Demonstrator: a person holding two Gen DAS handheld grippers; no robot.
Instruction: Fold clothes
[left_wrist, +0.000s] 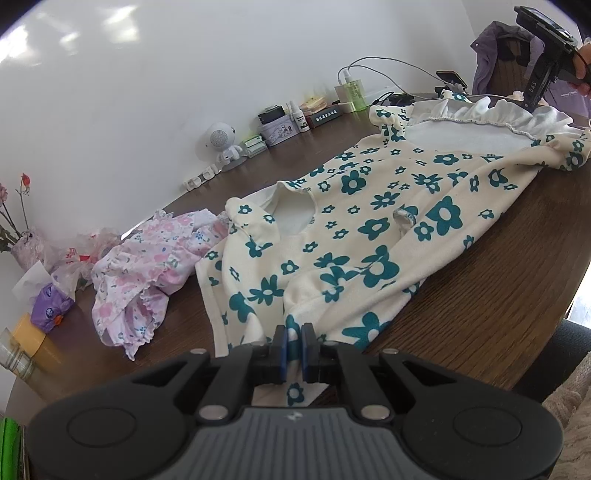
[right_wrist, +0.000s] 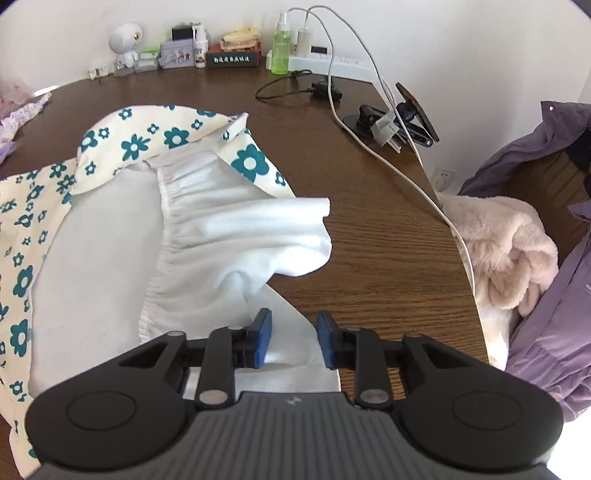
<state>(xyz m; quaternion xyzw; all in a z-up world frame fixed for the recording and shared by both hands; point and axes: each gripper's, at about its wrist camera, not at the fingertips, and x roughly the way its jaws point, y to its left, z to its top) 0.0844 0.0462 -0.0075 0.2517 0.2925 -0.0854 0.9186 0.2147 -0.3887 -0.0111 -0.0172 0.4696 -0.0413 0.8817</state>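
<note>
A cream garment with teal flowers (left_wrist: 369, 229) lies spread on the brown wooden table (left_wrist: 480, 295). My left gripper (left_wrist: 294, 341) is shut on its near edge, with cloth pinched between the blue pads. The garment's white inner lining and elastic hem (right_wrist: 221, 240) show in the right wrist view. My right gripper (right_wrist: 294, 341) is open just above the white corner of the cloth, holding nothing. It also shows in the left wrist view (left_wrist: 535, 74), raised over the far hem.
A pink floral garment (left_wrist: 147, 273) lies bunched to the left. Along the wall stand a white robot toy (left_wrist: 221, 144), boxes, a green bottle (right_wrist: 280, 48), a power strip (right_wrist: 332, 62), cables and a phone stand (right_wrist: 399, 118). A purple jacket and fluffy pink cloth (right_wrist: 509, 251) sit off the right edge.
</note>
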